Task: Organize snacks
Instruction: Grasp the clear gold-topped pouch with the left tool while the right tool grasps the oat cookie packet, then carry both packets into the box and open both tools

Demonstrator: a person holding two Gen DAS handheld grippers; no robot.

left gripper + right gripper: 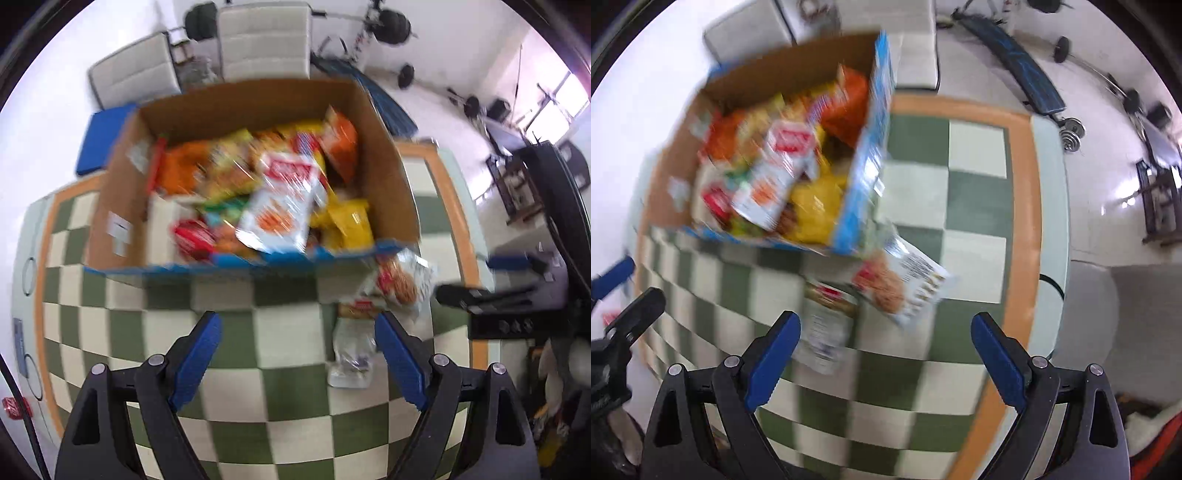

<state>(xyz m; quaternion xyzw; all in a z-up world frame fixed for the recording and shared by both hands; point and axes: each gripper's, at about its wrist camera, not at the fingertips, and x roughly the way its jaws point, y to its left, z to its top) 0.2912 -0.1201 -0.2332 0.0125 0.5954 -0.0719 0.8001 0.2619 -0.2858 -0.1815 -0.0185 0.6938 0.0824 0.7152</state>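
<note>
A cardboard box (384, 173) full of mixed snack bags stands on a green-and-cream checked tablecloth; it also shows in the right wrist view (783, 70). A white-and-red cracker bag (280, 206) lies on top of the pile. Two snack packs lie on the cloth by the box's near right corner: a white cracker bag (399, 284) (905, 280) and a clear-ended pack (351, 350) (827, 332). My left gripper (297, 325) is open and empty above the cloth, the clear-ended pack just inside its right finger. My right gripper (886, 328) is open and empty near both loose packs.
The table has an orange border (1019, 206) and pale edge. Two cream chairs (264, 40) stand behind the box. A blue pad (99, 140) lies at the box's far left. Weights and a bench (1015, 55) sit on the floor. The right gripper's body (491, 295) shows in the left view.
</note>
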